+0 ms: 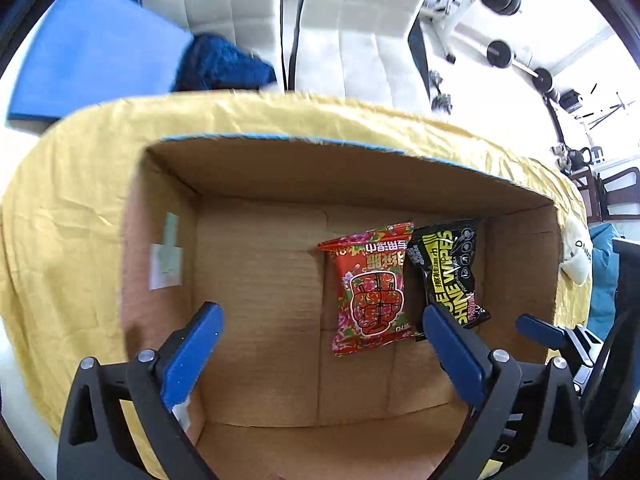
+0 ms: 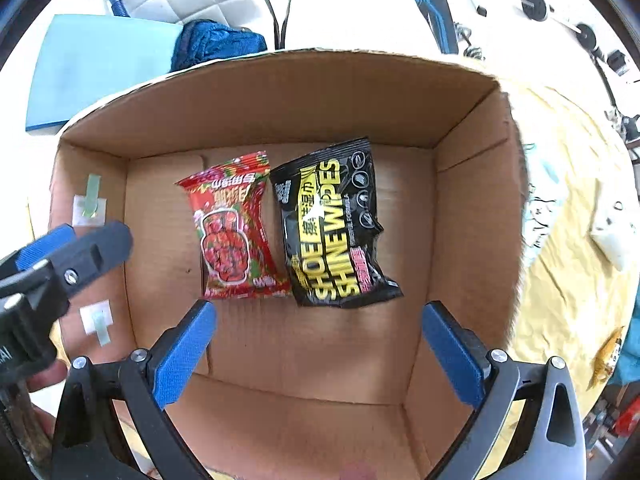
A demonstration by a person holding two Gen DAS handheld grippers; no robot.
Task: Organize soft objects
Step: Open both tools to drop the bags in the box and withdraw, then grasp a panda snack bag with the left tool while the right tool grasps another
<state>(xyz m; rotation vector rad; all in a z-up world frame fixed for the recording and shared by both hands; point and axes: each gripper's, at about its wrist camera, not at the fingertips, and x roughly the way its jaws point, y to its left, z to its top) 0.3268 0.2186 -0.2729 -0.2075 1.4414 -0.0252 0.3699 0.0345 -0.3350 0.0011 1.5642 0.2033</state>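
Jaws: both spread wide with nothing between them; left gripper (image 1: 320, 320) and right gripper (image 2: 318, 316) hang over the open cardboard box (image 2: 280, 92).
Blue pads: one left-gripper pad (image 1: 192, 356) sits near the box's left wall; a right-gripper pad (image 2: 452, 356) sits near its right wall.
Packets vs jaws: in the right wrist view both packets lie just beyond the fingertips, between the two fingers' lines; in the left wrist view they lie toward the right finger.
Red floral wipes packet (image 2: 236, 228): flat on the box floor, Chinese characters, not legible enough to give.
Black wipes packet (image 2: 332, 224): touching the red one's right side, yellow print reads "SHOE SHINE WIPES".
Box contents: these two packets only.
Box wall: taped paper tabs (image 2: 90, 204) on the left inner wall.
Under the box: wrinkled yellow cloth (image 1: 80, 184).
Beyond: blue mat (image 1: 92, 52), dark blue fabric bundle (image 1: 220, 64).
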